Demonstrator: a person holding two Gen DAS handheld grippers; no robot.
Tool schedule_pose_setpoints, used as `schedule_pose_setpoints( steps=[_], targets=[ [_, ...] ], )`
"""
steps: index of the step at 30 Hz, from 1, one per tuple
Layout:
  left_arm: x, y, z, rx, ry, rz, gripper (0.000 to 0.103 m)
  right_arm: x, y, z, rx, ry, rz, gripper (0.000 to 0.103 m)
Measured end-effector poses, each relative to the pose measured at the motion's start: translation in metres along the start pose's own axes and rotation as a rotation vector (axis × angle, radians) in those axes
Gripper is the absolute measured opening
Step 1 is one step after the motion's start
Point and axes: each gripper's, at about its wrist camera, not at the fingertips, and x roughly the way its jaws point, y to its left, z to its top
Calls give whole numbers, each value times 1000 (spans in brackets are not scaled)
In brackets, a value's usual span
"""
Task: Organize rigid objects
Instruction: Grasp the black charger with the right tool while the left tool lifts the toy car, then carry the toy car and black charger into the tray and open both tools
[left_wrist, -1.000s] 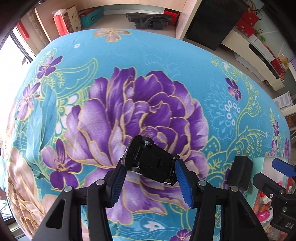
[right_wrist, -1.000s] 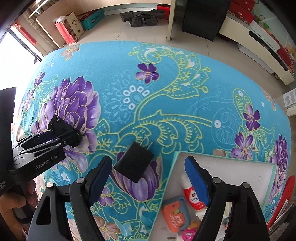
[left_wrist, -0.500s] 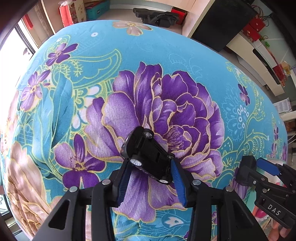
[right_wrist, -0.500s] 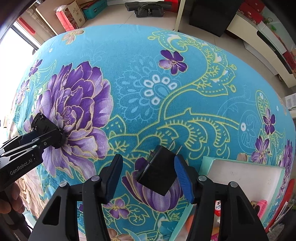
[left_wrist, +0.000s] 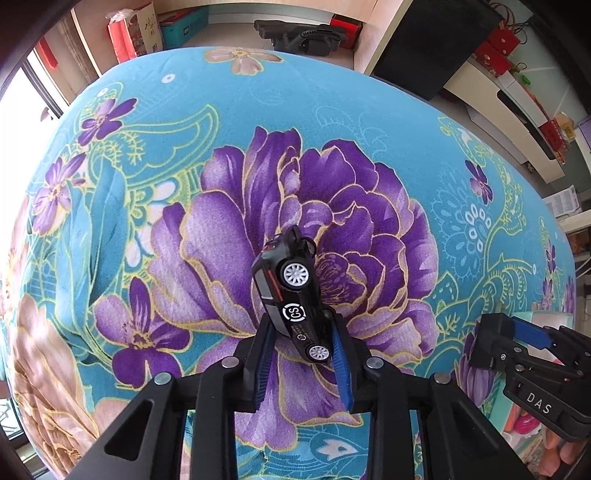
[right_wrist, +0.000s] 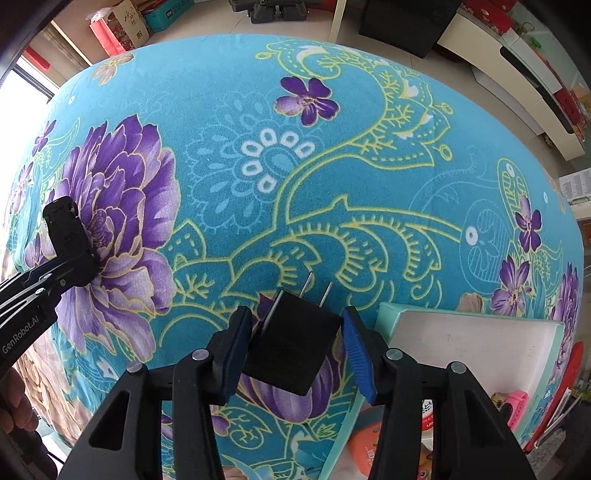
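The left gripper (left_wrist: 301, 356) is clamped on a small black toy car (left_wrist: 291, 295), nose tilted up between its fingers. It looks light, hard and slick, so it could pivot. The right gripper (right_wrist: 295, 349) pinches a stiff black plug adapter (right_wrist: 293, 341) by its flat sides, prongs pointing away.

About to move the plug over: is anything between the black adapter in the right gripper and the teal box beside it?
Nothing visible. The black adapter sits between the right gripper pads, and only bare floral cloth separates it from the teal box.
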Motion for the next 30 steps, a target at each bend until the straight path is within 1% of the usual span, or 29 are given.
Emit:
schedule_pose_setpoints(
  steps=[1, 4, 5, 8, 11, 16, 21, 26, 30],
  targets=[
    [6, -13, 3, 3, -1, 2, 31, 3, -1, 0, 5, 2, 3, 50],
    [2, -15, 4, 3, -2, -3, 29, 6, -2, -2, 19, 0, 9, 46],
    [-8, -18, 0, 0, 0, -4, 17, 6, -2, -2, 19, -1, 14, 44],
    [-19, -24, -6, 8, 3, 9, 18, -2, -2, -7, 14, -17, 37, 43],
    [-36, -31, -11, 15, -6, 10, 18, -21, -8, -16, 15, -41, 46, 41],
    [-80, -52, -22, 37, -46, 21, 18, -58, -28, -37, 20, -83, 56, 40],
    [-127, -78, -34, 73, -102, 14, 18, -109, -53, -63, 44, -146, 60, 40],
    [-159, -117, -55, 122, -136, 4, 18, -157, -82, -90, 71, -191, 49, 40],
    [-171, -156, -73, 174, -142, -2, 18, -175, -116, -118, 112, -208, 34, 40]
  ],
)
